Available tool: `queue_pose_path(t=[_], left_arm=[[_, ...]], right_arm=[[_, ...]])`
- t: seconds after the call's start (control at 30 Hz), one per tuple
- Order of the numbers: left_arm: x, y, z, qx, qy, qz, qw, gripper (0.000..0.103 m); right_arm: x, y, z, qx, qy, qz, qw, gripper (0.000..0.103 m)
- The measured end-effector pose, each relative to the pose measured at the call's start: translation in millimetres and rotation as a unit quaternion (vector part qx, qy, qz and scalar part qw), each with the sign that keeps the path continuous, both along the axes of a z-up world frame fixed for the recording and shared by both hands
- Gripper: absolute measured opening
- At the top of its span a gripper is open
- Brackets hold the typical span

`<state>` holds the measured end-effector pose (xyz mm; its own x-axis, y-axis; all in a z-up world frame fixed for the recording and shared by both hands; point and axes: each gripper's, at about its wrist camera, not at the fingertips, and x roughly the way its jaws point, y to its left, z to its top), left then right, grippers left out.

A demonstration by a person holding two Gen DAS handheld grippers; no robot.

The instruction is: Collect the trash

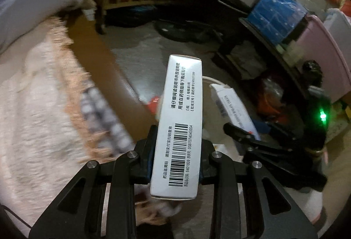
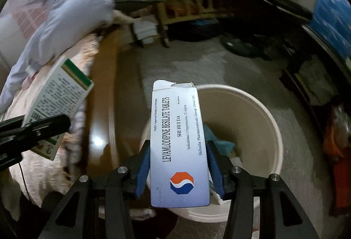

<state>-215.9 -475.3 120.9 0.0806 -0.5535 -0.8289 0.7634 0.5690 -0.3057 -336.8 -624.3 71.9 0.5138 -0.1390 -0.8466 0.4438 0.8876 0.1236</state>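
Each tool is squeezing an empty medicine box, the left tool [image 1: 175,164] holding the barcode box [image 1: 178,127] and the right tool [image 2: 177,164] holding the tablet box [image 2: 178,142] right over the bin [image 2: 258,107] (probably for dropping in).

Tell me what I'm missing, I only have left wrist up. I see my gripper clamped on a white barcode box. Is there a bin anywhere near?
Observer: Yes. Right wrist view shows a cream bucket on the floor, directly beyond the right gripper.
Operator: Right one carrying anything?
Observer: It is shut on a white tablet box with a red-and-blue logo; the far flap is torn open.
Operator: Bucket empty?
Observer: No, something teal lies inside, partly hidden behind the tablet box.
Operator: Anything new about my box?
Observer: From the right wrist view, its broad face carries a green stripe at the far end and dense print, and the left gripper is shut on it.
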Motion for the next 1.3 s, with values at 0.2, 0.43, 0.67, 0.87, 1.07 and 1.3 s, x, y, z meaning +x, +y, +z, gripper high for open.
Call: queue_pose_path(t=[0.2,0.43,0.67,0.87,1.07,1.3], left_arm=[[-2,-15,-5,-0.035,0.044,-0.014,0.9983,0.055],[-10,1,10,-0.022,-0.015,-0.002,0.9996,0.057],[-20,44,37,-0.031,-0.098,0.044,0.9937,0.057],[-35,73,54,-0.053,-0.139,0.059,0.9872,0.057],[-50,83,67,-0.069,-0.16,0.058,0.983,0.057],[-56,91,73,-0.073,-0.173,0.062,0.9803,0.057]], right_arm=[[-18,-29,-12,0.022,-0.008,-0.048,0.999,0.052],[-36,-22,-6,0.014,-0.029,-0.068,0.997,0.066],[-54,9,20,-0.04,-0.067,-0.085,0.993,0.066],[-61,36,51,-0.09,-0.099,-0.089,0.987,0.066],[-71,57,76,-0.117,-0.127,-0.093,0.98,0.066],[-78,69,91,-0.124,-0.149,-0.094,0.976,0.069]])
